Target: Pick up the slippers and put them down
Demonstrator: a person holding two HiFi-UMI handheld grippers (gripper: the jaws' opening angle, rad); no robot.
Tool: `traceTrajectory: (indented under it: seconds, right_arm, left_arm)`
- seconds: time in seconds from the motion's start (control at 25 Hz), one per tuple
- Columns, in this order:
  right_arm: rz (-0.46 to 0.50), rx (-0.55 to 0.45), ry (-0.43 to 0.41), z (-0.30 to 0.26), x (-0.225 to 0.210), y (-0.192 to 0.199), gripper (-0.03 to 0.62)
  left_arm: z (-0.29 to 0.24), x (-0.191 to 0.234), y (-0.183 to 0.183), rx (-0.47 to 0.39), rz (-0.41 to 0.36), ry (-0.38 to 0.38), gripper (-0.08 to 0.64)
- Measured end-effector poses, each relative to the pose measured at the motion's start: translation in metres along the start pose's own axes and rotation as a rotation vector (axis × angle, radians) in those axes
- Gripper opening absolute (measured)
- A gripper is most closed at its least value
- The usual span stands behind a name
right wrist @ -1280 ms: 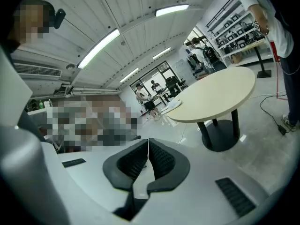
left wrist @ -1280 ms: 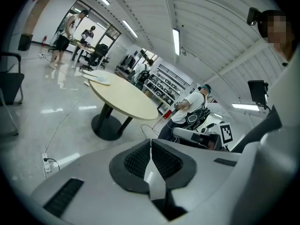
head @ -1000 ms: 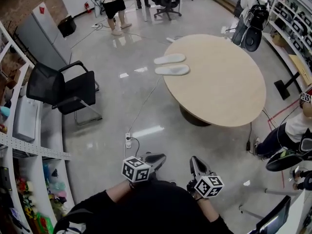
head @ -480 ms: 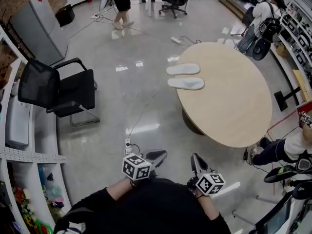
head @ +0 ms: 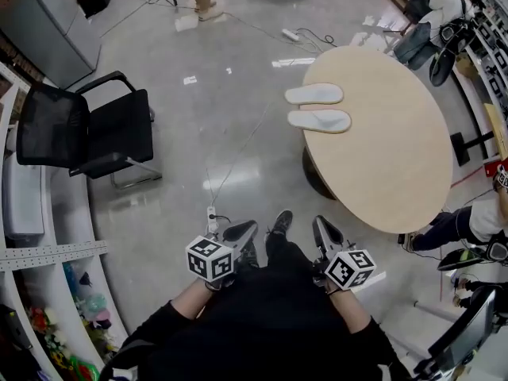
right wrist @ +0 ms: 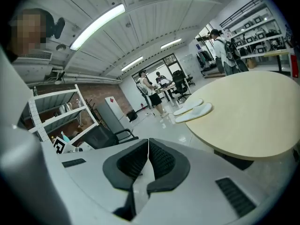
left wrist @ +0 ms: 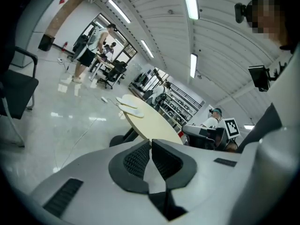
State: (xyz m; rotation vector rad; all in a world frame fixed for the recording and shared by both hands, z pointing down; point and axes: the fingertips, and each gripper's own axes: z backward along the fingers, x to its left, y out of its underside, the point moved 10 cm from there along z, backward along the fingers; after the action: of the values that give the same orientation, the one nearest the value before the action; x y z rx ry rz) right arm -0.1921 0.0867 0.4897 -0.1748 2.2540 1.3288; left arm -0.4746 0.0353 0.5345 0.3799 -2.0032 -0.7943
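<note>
White slippers [head: 320, 121] on round table [head: 389, 165] | black chair [head: 103, 129], power strip [head: 211, 217] on floor | left claw [head: 246, 229], right claw [head: 321, 227] closed, empty

This is an open, lab-like office workspace. A glossy grey floor [head: 238, 46] carries a round wooden table [head: 397, 173], a black visitor chair [head: 87, 133] and white storage shelving [head: 55, 252] along the wall.
</note>
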Motion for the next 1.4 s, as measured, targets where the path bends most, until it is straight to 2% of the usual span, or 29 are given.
traceTrajectory:
  seconds: [0.12,0.28,0.52,0.8,0.88,1.04,1.2,1.32,1.4]
  right_arm:
    - [-0.038,0.024,-0.053,-0.038,-0.004,-0.010,0.017]
    - [-0.070,0.041,-0.121,-0.094,-0.016,-0.033,0.017]
    - [-0.045,0.069,-0.177,-0.161,-0.054,-0.090,0.017]
    - [-0.129,0.091,-0.217,-0.222,-0.126,-0.144,0.018]
    - [-0.145,0.083,-0.217,-0.230,-0.142,-0.157,0.018]
    - [-0.242,0.071,-0.182,-0.241,-0.164,-0.168,0.018]
    - [-0.275,0.055,-0.157,-0.247,-0.189,-0.178,0.020]
    - [-0.310,0.008,-0.096,-0.250,-0.206,-0.177,0.020]
    - [-0.327,-0.043,-0.026,-0.254,-0.211,-0.175,0.020]
  left_arm:
    - [-0.003,0.014,-0.014,-0.015,0.022,-0.029,0.026]
    - [-0.010,0.038,-0.046,-0.037,0.010,-0.101,0.026]
    - [-0.056,0.062,-0.114,-0.077,0.040,-0.183,0.026]
    - [-0.164,0.066,-0.191,-0.036,-0.054,-0.133,0.026]
    - [-0.186,0.071,-0.208,-0.033,-0.040,-0.120,0.026]
    - [-0.214,0.081,-0.238,-0.015,0.029,-0.096,0.026]
    - [-0.242,0.092,-0.256,0.021,0.059,-0.094,0.026]
    - [-0.272,0.109,-0.269,0.071,0.075,-0.038,0.026]
    - [-0.294,0.124,-0.282,0.126,0.042,0.021,0.026]
